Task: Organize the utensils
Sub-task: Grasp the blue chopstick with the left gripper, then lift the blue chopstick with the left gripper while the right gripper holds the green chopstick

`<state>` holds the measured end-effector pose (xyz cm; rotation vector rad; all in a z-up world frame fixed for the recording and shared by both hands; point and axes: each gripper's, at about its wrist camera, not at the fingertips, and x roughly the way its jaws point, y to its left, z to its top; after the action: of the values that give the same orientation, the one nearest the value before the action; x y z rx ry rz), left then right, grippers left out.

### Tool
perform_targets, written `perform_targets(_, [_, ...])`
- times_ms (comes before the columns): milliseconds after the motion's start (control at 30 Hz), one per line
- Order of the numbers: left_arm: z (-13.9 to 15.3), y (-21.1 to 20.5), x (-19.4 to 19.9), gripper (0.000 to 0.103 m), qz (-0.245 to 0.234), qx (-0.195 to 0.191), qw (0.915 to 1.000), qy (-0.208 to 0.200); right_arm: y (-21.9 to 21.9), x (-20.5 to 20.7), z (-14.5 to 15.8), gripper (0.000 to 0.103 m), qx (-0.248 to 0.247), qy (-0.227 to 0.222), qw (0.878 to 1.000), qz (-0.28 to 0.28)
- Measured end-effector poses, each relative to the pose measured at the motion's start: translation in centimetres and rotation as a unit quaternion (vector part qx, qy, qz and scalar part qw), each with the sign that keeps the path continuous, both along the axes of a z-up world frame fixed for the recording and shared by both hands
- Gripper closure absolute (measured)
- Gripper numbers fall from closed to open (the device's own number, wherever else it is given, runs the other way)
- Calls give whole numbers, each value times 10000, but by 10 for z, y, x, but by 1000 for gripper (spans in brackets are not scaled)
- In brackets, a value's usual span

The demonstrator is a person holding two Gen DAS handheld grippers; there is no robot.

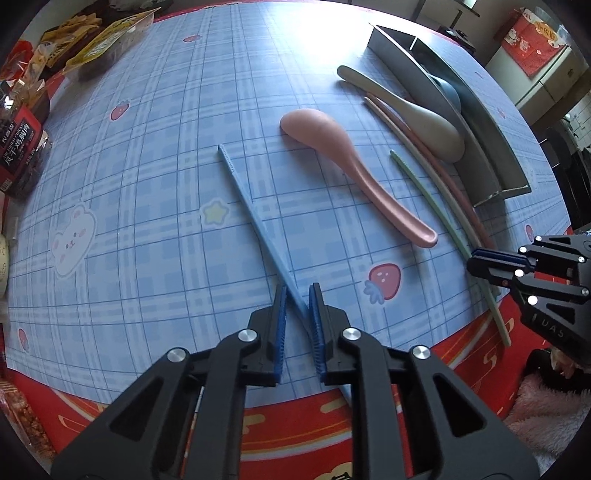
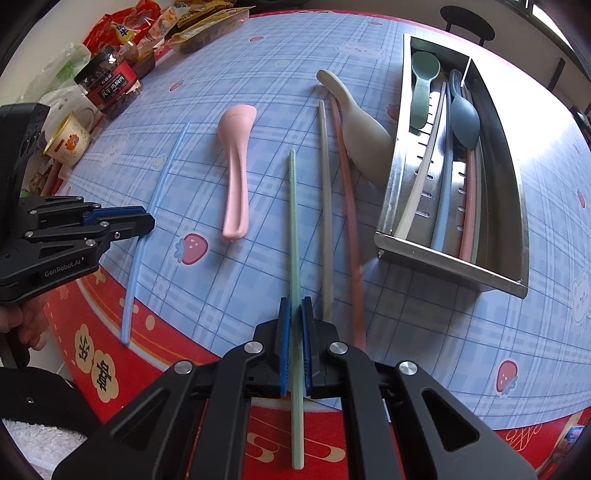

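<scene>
A blue chopstick (image 1: 255, 214) lies on the checked cloth and runs between the fingers of my left gripper (image 1: 298, 290). It rests against the right pad, with a gap at the left pad, so the gripper is open around it. My right gripper (image 2: 294, 301) is shut on a green chopstick (image 2: 293, 221) near its thick end. Between the two chopsticks lies a pink spoon (image 2: 236, 166). A grey chopstick (image 2: 325, 221), a pink chopstick (image 2: 347, 203) and a beige spoon (image 2: 362, 129) lie beside a steel tray (image 2: 391, 192). The tray holds a green spoon (image 2: 423, 81), a blue spoon (image 2: 465, 118) and several chopsticks.
Snack packs (image 2: 192, 33), a dark jar (image 2: 109, 83) and a mug (image 2: 70, 138) crowd the far left of the table. The red table edge (image 2: 258, 443) runs just under both grippers. A hand (image 2: 22, 325) holds the left gripper's handle.
</scene>
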<state>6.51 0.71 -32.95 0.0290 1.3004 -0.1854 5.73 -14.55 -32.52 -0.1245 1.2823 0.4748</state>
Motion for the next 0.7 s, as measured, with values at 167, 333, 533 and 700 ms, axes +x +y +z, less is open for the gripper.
perform_targets(167, [0,-4,-11,77,-5,-9,10000,-55,-3,-1,0,96,60,27,10000,-27])
perform_targets(333, [-5,-31,-16,47,-405,233,9988,-137,-6,-1,0,96,93,43,9999,-24])
perform_targets(533, [-6,-32,-15,60,-289,325,9989,-196,-9,-1,1,96,152,63,9999,-47])
perform_targets(700, [-3,-10,-12,87,38,253,9995,-180,-10,-1,1,96,154,72,9998,-58])
